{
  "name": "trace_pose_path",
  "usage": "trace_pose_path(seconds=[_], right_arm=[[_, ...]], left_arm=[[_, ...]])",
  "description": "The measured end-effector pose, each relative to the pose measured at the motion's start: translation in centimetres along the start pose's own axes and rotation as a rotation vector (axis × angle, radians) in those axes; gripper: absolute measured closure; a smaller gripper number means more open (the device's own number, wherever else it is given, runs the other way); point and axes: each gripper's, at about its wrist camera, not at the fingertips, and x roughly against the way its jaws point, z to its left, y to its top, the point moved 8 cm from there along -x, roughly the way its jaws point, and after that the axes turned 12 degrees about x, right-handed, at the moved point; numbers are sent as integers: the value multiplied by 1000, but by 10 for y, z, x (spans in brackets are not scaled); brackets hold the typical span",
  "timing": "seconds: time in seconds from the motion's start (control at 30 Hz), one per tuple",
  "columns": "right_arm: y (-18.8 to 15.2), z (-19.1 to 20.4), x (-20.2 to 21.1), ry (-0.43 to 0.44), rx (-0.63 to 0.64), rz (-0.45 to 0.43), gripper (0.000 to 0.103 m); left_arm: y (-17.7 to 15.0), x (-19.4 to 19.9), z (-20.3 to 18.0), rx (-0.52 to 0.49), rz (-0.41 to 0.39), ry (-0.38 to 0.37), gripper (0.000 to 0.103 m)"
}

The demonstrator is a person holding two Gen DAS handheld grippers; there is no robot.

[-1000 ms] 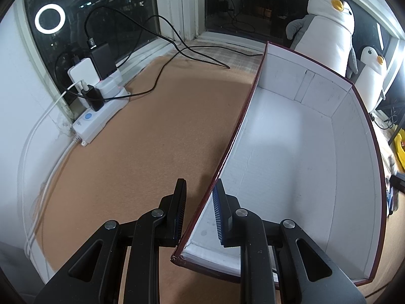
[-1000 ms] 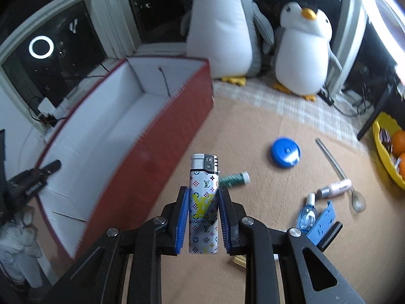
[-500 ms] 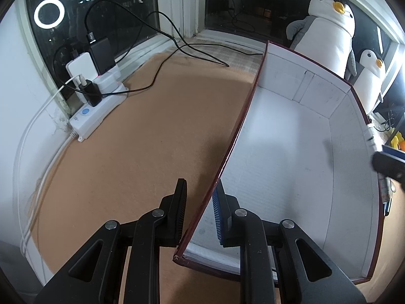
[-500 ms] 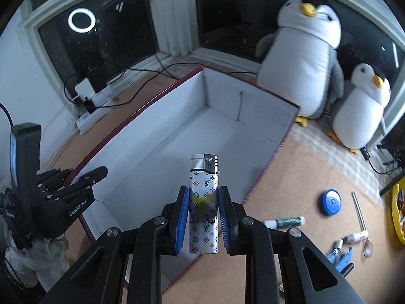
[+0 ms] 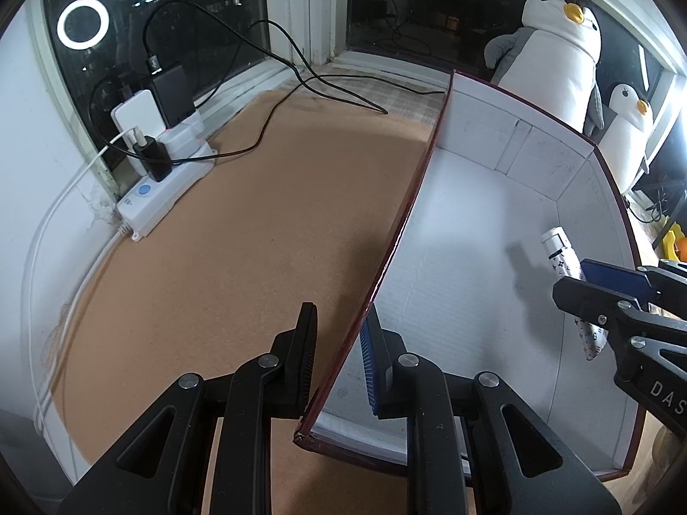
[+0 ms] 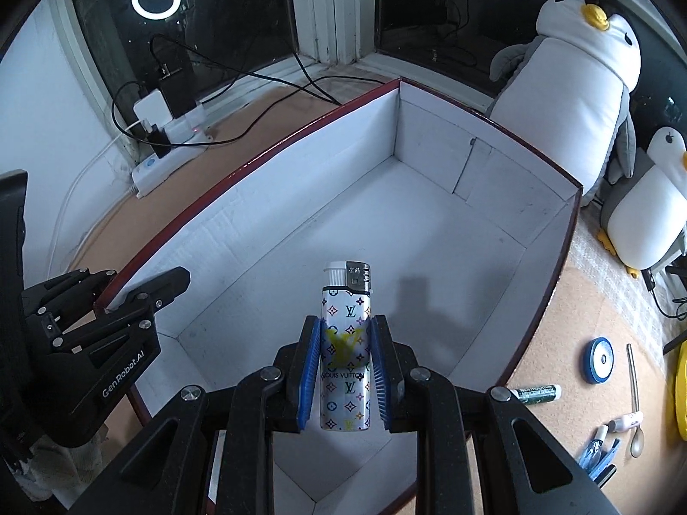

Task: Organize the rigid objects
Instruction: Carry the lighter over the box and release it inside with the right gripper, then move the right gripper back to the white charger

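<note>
A white-lined box with a dark red outside (image 6: 433,223) stands on the tan floor; its inside shows nothing else. My right gripper (image 6: 345,371) is shut on a white patterned lighter (image 6: 347,343) and holds it upright above the box floor. The lighter also shows in the left wrist view (image 5: 562,257), with the right gripper (image 5: 609,287) over the box's right side. My left gripper (image 5: 339,360) straddles the box's left wall (image 5: 399,231) near the front corner, one finger outside and one inside, with a gap to the wall. It also shows in the right wrist view (image 6: 129,292).
On the floor right of the box lie a blue round lid (image 6: 599,359), a green tube (image 6: 539,392), a spoon (image 6: 634,399), a small bottle (image 6: 597,437) and a blue clip (image 6: 601,459). Two penguin plush toys (image 6: 575,81) stand behind. A power strip with cables (image 5: 165,180) lies at the left.
My right gripper has carried the lighter from beside the box to above its inside. It now shows in the left wrist view. My left gripper has stayed at the wall.
</note>
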Motion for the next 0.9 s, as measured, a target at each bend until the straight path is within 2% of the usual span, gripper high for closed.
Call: trace_pose_path(seconds=[0.13,0.2,0.27,0.43,0.57,0.73,0.9], right_arm=[[0,1,1,14,7,-9,79],[1,2,5,17,8,-28,59],[3,2,10,23,5,-50,53],[-1,-6,29,44,-29,-99,53],[-14,-27,46,37,-81,-129,53],[-50,-69,63,12,-182,-139,53],[-106,-118,75,-26,-314,-115,51]], left_arm=[[0,0,0,-3,0,3,85],[-1,0,0,-7,2,8,85],[-1,0,0,-9,7,14,85],[-1,1,-2,-20,15,32,85],[-3,1,-5,-31,22,53,84],[-4,2,-7,-46,30,74,85],[-3,4,-10,-61,26,91,85]])
